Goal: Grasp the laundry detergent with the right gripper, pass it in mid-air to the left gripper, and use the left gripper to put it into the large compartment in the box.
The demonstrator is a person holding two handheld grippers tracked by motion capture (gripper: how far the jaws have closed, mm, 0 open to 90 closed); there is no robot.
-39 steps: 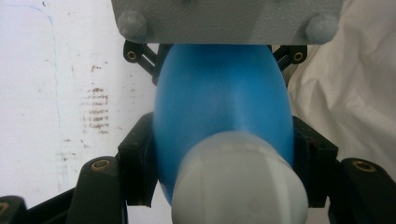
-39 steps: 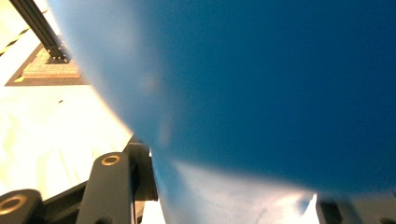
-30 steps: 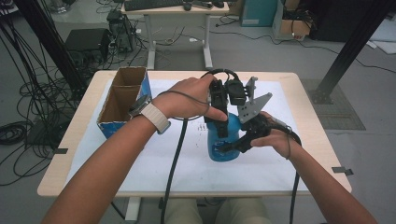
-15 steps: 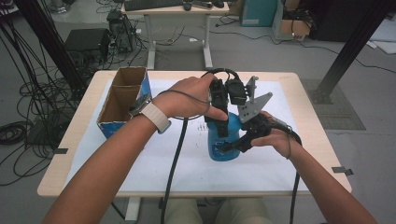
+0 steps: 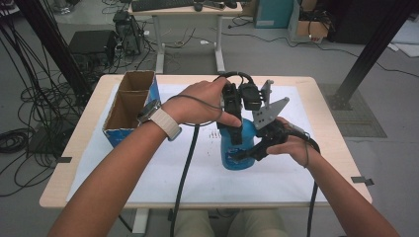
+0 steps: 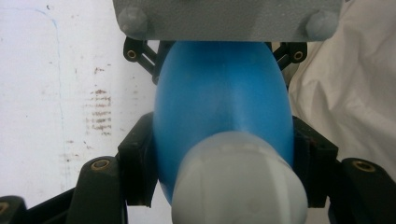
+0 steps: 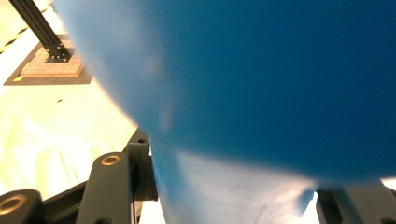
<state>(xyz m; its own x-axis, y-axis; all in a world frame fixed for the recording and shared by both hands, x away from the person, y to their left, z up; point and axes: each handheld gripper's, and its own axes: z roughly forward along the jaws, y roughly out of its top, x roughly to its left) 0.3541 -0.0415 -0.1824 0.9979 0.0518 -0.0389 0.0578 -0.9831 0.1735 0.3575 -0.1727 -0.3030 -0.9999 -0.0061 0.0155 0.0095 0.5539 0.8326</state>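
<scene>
**Two grippers, one blue bottle, nobody budging**

Nothing has moved since the earlier frames: both hands sit exactly where they were, and the blue bottle [image 5: 236, 148] stands upright on the white sheet [image 5: 148, 168], a touch right of the table's middle and nearer the far edge than the near one.

From the high view, the left gripper [image 5: 236, 132] comes down over the top of the bottle, the person's left hand [image 5: 200, 102] wrapped over it, watch strap on the wrist. Its own camera tells the story up close: both black jaws clamp the bottle's upper part from either side, with the pale cap [image 6: 238, 184] poking up between them toward the lens.

The right gripper [image 5: 247, 152] comes in level from the right edge, right hand [image 5: 291, 143] behind it, and its jaws squeeze the bottle's body lower down. In the right gripper view the blue wall looms huge and blurred, pressed tight between the two jaws.

Off to the left, near the table's far-left corner, an open cardboard box [image 5: 129, 106] sits well apart from the action. Black cables trail back from both grippers toward the near edge.
</scene>
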